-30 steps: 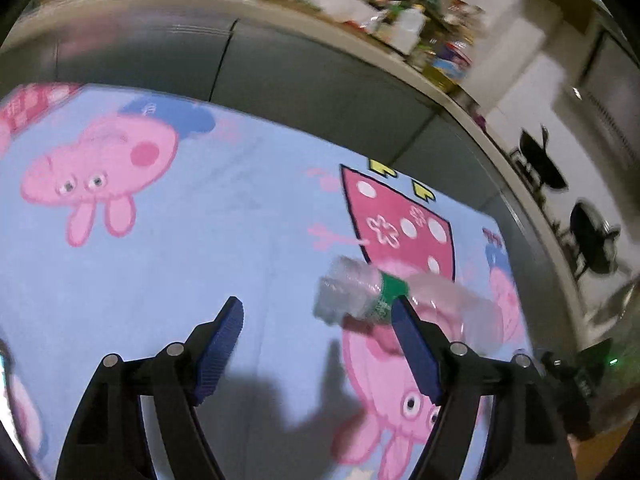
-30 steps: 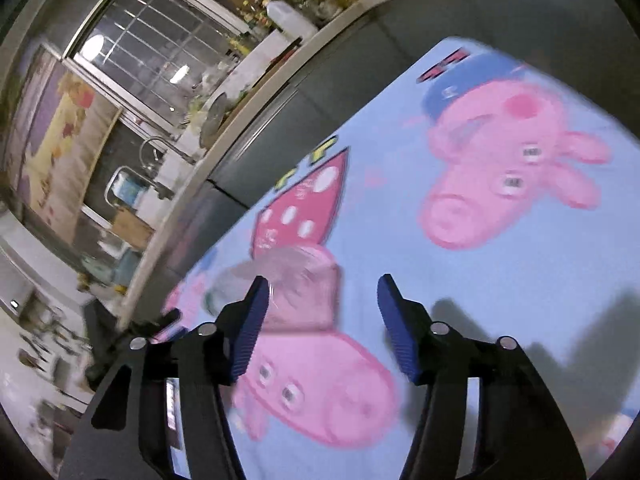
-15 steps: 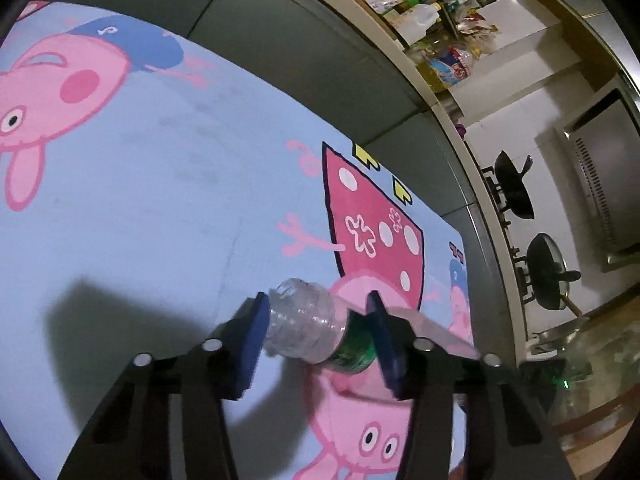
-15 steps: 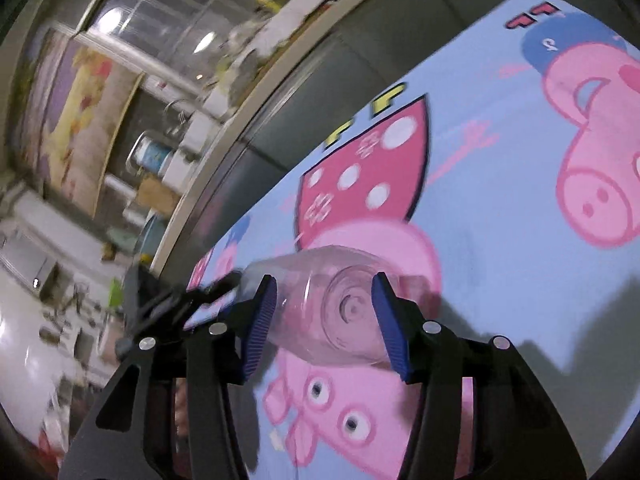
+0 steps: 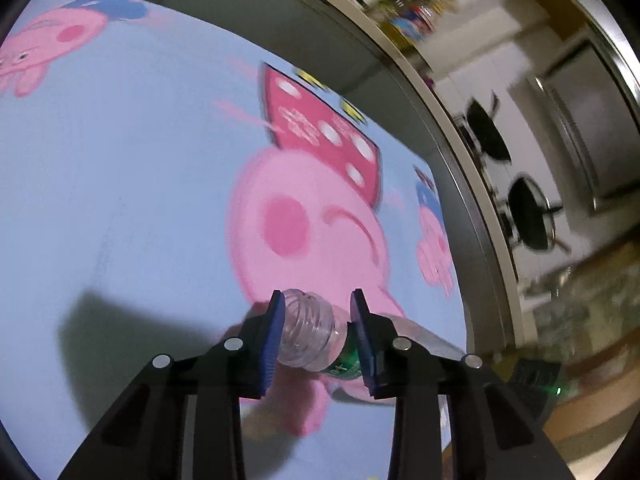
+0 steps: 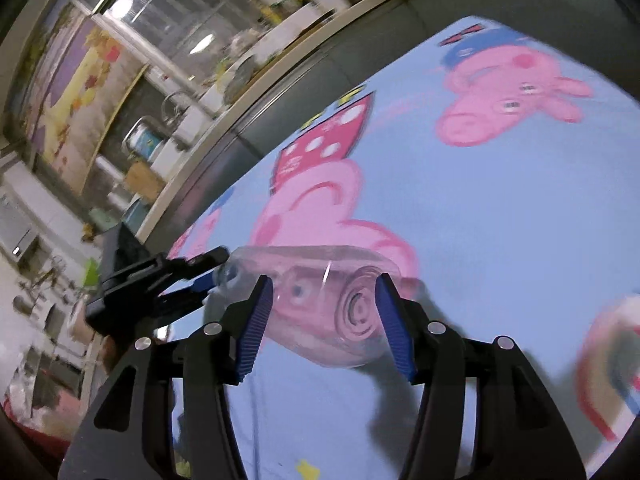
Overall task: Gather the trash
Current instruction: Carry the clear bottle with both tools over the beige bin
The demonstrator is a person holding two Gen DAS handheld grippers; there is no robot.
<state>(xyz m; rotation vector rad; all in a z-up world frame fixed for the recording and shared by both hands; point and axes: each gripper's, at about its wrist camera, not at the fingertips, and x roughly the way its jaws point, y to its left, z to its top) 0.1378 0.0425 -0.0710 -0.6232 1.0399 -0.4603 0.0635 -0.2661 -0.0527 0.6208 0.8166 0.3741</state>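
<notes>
The clear bottle, loose a second ago, is now clamped by the closing left tool at its ribbed neck end; the right tool grips its base at 6 o'clock, so removal looks ready.

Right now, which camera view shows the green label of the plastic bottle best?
The left wrist view. There the green label shows on the plastic bottle beside the right pad of the left gripper, whose jaws are closing on the bottle's ribbed end. The right wrist view shows only the bottle's clear base end, no label.
</notes>
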